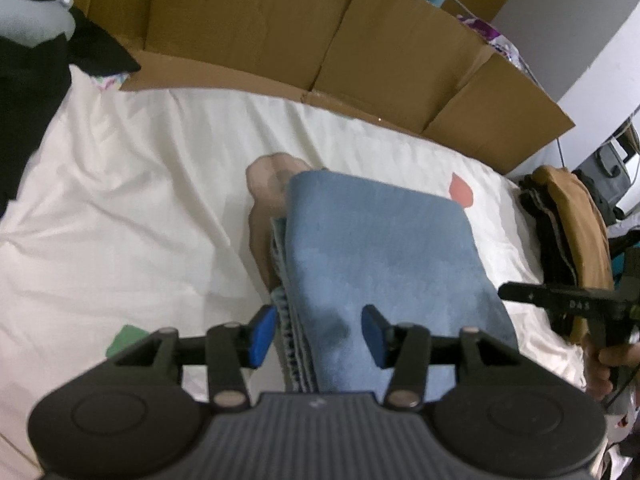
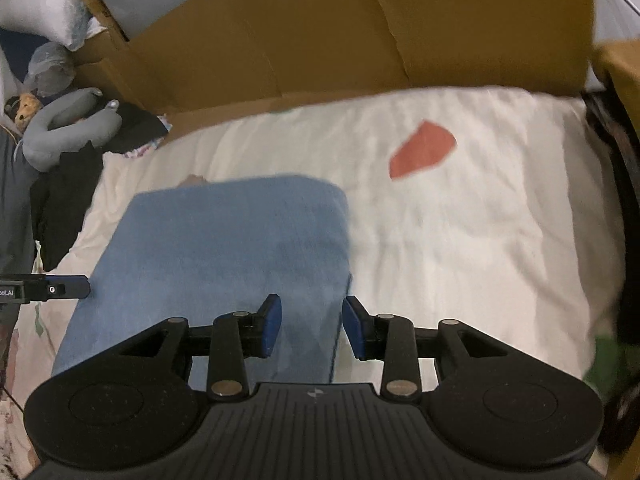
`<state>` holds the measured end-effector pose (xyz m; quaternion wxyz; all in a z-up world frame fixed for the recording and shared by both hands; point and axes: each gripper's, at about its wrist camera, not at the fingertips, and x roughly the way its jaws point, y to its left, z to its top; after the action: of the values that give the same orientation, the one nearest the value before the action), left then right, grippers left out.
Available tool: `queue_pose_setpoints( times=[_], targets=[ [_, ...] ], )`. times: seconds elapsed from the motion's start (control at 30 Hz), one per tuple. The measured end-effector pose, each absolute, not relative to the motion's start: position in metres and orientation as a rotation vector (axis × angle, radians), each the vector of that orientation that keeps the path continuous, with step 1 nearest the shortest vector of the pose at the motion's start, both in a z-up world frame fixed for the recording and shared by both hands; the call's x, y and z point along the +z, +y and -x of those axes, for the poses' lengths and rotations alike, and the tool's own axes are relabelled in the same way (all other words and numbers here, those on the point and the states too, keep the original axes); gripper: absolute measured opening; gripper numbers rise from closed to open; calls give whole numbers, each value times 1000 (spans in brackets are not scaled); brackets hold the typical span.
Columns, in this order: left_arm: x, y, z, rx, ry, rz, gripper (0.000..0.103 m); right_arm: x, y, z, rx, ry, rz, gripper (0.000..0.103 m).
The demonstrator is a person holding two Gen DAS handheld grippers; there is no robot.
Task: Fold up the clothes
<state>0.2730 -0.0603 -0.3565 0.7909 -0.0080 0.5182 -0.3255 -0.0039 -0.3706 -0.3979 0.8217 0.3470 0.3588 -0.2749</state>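
A folded blue garment (image 1: 380, 248) lies on the cream bedsheet (image 1: 140, 200), its stacked layered edge on its left side. My left gripper (image 1: 320, 334) hovers over that near left edge with its blue pads apart and not pressing the cloth. The same blue garment (image 2: 224, 248) shows in the right wrist view, where my right gripper (image 2: 312, 326) stands open above its near right edge, pads clear of the fabric. The right gripper's body and the hand holding it appear at the right border of the left wrist view.
Brown cardboard (image 1: 320, 40) walls off the far side of the bed. Black clothing (image 1: 36, 92) is heaped at the left, and a tan and dark pile (image 1: 568, 220) sits at the right. A grey plush toy (image 2: 64, 128) lies at the far left. The sheet carries a red patch (image 2: 424, 152).
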Motion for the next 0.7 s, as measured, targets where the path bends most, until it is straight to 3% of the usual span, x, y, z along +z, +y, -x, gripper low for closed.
queue_pose_setpoints(
  times=[0.17, 0.4, 0.57, 0.7],
  targets=[
    [-370, -54, -274, -696, 1159, 50, 49, -415, -366, 9, -532, 792, -837, 41],
    [-381, -44, -281, -702, 1200, 122, 56, -435, -373, 10, -464, 776, -971, 48],
    [-385, -43, -286, -707, 1236, 154, 56, -431, -377, 13, -393, 758, -1031, 39],
    [-392, -41, -288, -731, 1293, 214, 56, -430, -381, 16, -375, 758, -1065, 40]
  ],
)
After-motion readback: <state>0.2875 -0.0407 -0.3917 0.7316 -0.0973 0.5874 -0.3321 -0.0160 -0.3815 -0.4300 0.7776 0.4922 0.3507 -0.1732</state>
